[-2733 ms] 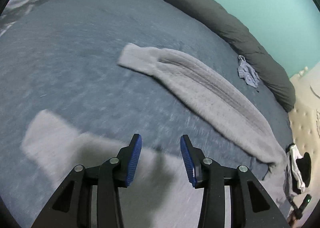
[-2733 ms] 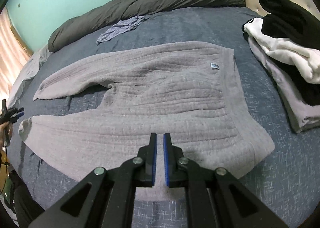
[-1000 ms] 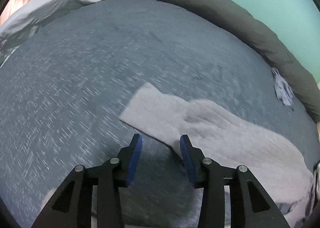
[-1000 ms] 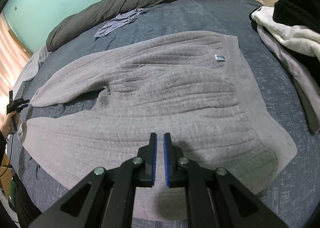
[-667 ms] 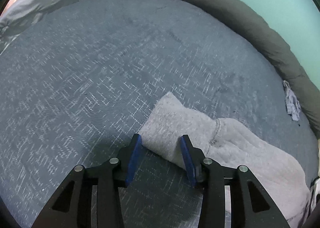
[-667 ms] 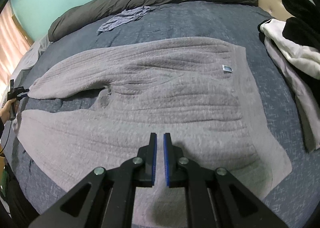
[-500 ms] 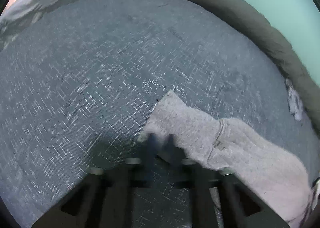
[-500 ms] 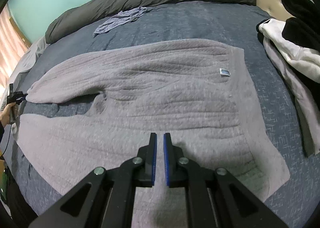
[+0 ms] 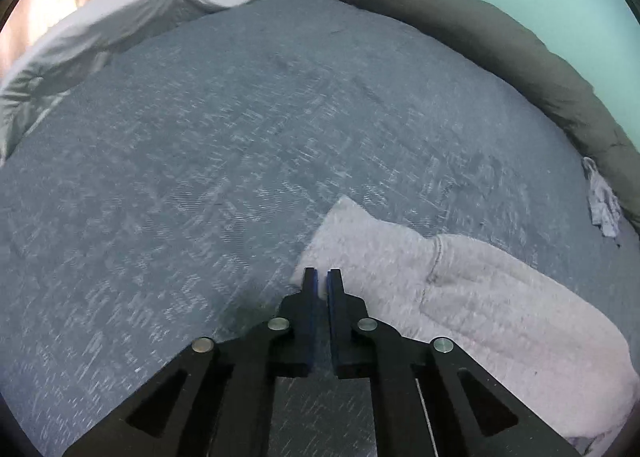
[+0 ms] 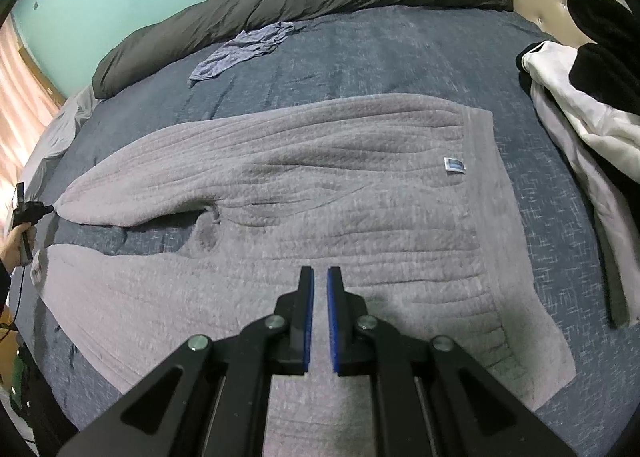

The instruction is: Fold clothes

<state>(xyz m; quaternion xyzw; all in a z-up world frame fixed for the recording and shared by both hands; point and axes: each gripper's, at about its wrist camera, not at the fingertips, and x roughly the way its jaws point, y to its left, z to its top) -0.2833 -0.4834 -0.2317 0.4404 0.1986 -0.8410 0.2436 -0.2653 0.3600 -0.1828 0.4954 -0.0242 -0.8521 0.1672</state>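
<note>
Grey pants [image 10: 320,193] cuff [image 9: 344,253] partly hidden by left tongs [image 9: 322,285].

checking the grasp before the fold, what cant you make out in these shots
- Left wrist view: motion blur smears the cuff at the left gripper, so the bite depth is unclear.
- Right wrist view: the right gripper body hides the grey pants hem beneath it.
- Right wrist view: the label is too small to read.

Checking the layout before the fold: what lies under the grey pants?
The grey pants lie flat on the blue-grey bedspread, which shows all around them and between the legs. Anything beneath the fabric itself is covered.
</note>
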